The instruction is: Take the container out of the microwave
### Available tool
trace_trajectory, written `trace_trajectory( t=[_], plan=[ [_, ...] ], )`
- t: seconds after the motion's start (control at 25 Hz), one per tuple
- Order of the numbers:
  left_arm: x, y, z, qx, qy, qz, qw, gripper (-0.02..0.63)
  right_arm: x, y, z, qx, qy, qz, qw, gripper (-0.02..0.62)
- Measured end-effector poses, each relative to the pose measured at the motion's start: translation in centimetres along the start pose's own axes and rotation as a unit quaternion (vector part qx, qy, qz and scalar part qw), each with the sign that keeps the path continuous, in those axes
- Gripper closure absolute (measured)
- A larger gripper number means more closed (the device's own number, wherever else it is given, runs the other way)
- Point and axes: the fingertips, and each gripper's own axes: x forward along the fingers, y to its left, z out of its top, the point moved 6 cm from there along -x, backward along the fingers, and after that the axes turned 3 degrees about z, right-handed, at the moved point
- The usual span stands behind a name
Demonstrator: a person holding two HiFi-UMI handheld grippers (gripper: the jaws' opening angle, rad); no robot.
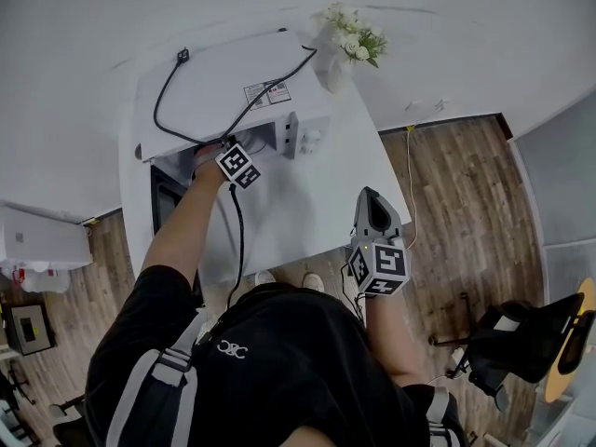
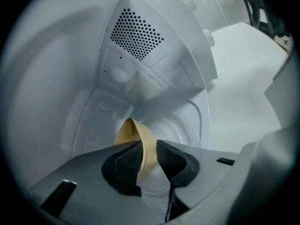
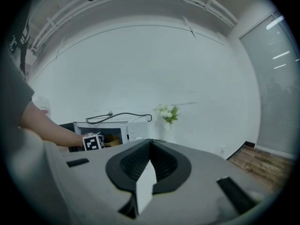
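- The microwave [image 1: 233,87] is a white, boxy metal case at the 11 o'clock end of a smooth white table [image 1: 298,203]. A black cord [image 1: 168,91] loops across its top.
- Inside, the walls are glossy white. A panel of small round holes [image 2: 136,34] sits toward 12 o'clock, and a round, ribbed glass tray [image 2: 187,121] lies on the floor.
- The container [image 2: 133,132] is in the microwave, low in the cavity at about 6 o'clock in the left gripper view. It is tan, thin-walled, smooth and curved.
- Only a strip of its wall shows, sweeping from the pads up toward 11 o'clock. Its long axis and the way its mouth faces cannot be told.
- The left gripper [image 2: 149,144] reaches into the cavity, its dark ribbed pads clenched on the container's wall, one on each face.
- The right gripper [image 3: 150,142] hangs near the table's 5 o'clock edge, well apart from the microwave, its jaws closed tip to tip on nothing.
- White flowers [image 1: 352,40] stand at 1 o'clock of the microwave.
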Motion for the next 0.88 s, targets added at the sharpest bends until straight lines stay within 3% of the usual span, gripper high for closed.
trace_trajectory(
  t=[0.88],
  plan=[
    [-12.7,-2.1,0.8,-0.041,0.002,-0.006,0.9992,0.503,1.2,1.5,-0.4,0.025,-0.009,0.103,0.994,0.591]
  ],
)
